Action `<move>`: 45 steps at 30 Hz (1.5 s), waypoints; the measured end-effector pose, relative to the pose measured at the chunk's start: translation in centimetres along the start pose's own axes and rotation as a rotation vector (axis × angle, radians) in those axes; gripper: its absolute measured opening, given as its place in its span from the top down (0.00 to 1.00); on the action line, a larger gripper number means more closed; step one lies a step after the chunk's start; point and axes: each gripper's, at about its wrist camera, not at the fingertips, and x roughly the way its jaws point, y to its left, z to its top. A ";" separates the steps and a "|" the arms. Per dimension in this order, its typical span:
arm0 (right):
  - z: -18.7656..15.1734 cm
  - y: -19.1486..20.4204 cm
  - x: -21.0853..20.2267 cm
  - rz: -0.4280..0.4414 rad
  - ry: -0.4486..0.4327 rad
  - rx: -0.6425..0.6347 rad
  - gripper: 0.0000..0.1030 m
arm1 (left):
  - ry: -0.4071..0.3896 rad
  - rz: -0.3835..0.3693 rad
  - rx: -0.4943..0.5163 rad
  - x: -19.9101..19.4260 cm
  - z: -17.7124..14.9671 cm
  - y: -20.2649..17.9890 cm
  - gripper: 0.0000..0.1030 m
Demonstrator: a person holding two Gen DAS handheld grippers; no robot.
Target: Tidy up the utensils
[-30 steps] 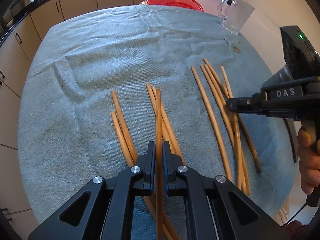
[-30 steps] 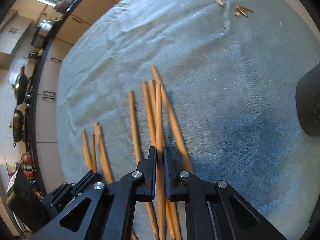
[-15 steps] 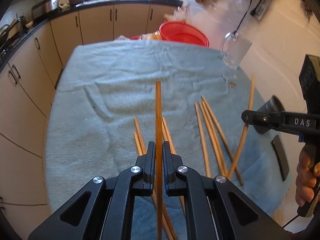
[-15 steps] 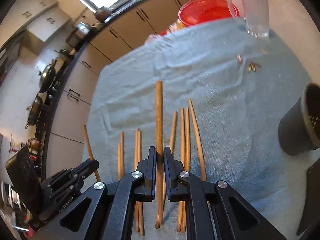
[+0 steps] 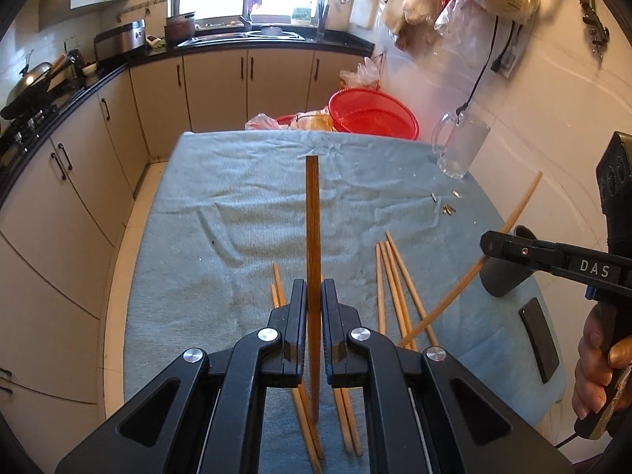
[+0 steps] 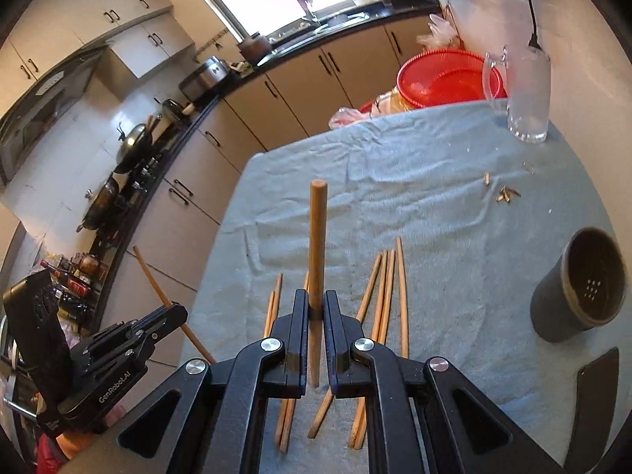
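Two grippers up over the table, each pinching one chopstick

Nearest, left gripper (image 5: 314, 308) pressed tight on a dark wooden chopstick (image 5: 312, 237) pointing to 12 o'clock, lower end clear of the blue-grey cloth (image 5: 245, 197); right gripper (image 6: 316, 316) likewise clamped on a lighter chopstick (image 6: 317, 245), also toward 12. Below, loose chopsticks (image 6: 385, 284) lying on the cloth in small bunches, some directly under the jaws, one bunch at 1 o'clock in the right wrist view. Further out at 3 o'clock, dark round holder (image 6: 580, 284) standing upright, mouth open, beside a flat black object (image 6: 596, 395). Farther at 1 o'clock, small scraps (image 6: 505, 193), then glass mug (image 6: 527, 94) near the far edge, red basket (image 6: 446, 79) beyond
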 end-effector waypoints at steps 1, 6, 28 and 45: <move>0.1 -0.1 -0.4 0.005 -0.008 -0.003 0.92 | -0.006 0.002 -0.002 -0.3 0.0 -0.2 0.94; 0.4 -0.7 -2.7 0.020 -0.045 -0.005 0.92 | -0.034 0.009 0.005 -1.2 0.8 -1.5 0.94; 2.7 -10.9 -19.4 -0.083 -0.353 0.185 0.92 | -0.129 -0.201 0.196 -3.7 9.0 -15.8 0.94; 4.1 -17.7 -22.4 -0.240 -0.365 0.253 0.92 | -0.060 -0.373 0.284 0.7 13.4 -28.6 0.94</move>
